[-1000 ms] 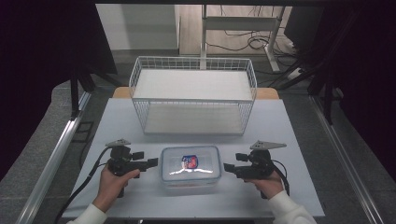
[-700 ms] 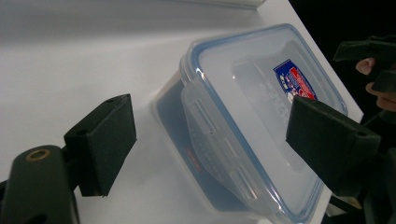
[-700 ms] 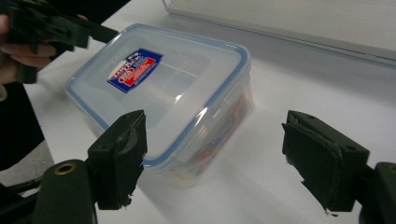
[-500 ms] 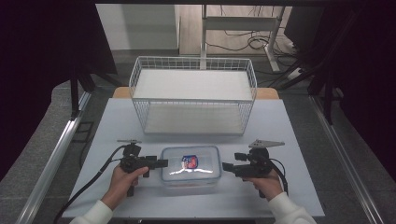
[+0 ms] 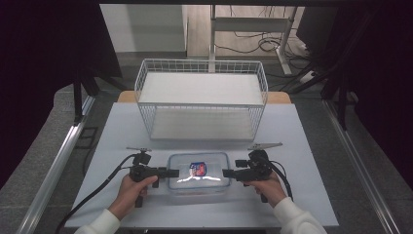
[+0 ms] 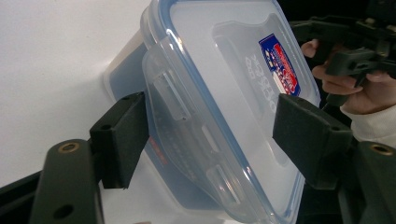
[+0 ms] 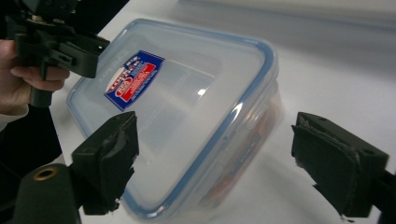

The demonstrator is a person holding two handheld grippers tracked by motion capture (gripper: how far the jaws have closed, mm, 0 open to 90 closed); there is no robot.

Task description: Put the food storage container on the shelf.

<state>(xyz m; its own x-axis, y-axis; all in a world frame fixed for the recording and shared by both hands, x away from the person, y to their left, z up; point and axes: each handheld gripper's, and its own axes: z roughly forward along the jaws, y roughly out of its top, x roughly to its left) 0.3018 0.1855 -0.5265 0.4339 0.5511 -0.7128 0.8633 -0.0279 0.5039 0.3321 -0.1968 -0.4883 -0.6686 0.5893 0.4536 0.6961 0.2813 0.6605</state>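
Note:
A clear plastic food container (image 5: 198, 174) with a blue-rimmed lid and a red and blue label lies on the white table near its front edge. My left gripper (image 5: 173, 172) is at the container's left end. In the left gripper view its jaws stand open on either side of that end, where the latch flap (image 6: 187, 116) of the container (image 6: 224, 70) sits between them. My right gripper (image 5: 227, 172) is at the container's right end. In the right gripper view its open jaws (image 7: 224, 154) flank a corner of the container (image 7: 187, 93) without touching it.
A white wire basket (image 5: 201, 100) stands behind the container across the middle of the table (image 5: 302, 146). Black cables trail from both grippers toward the front edge. Metal rails run along both sides of the table.
My left gripper has moved right, up to the container's left end, so its jaws now straddle that end. The right gripper has barely shifted.

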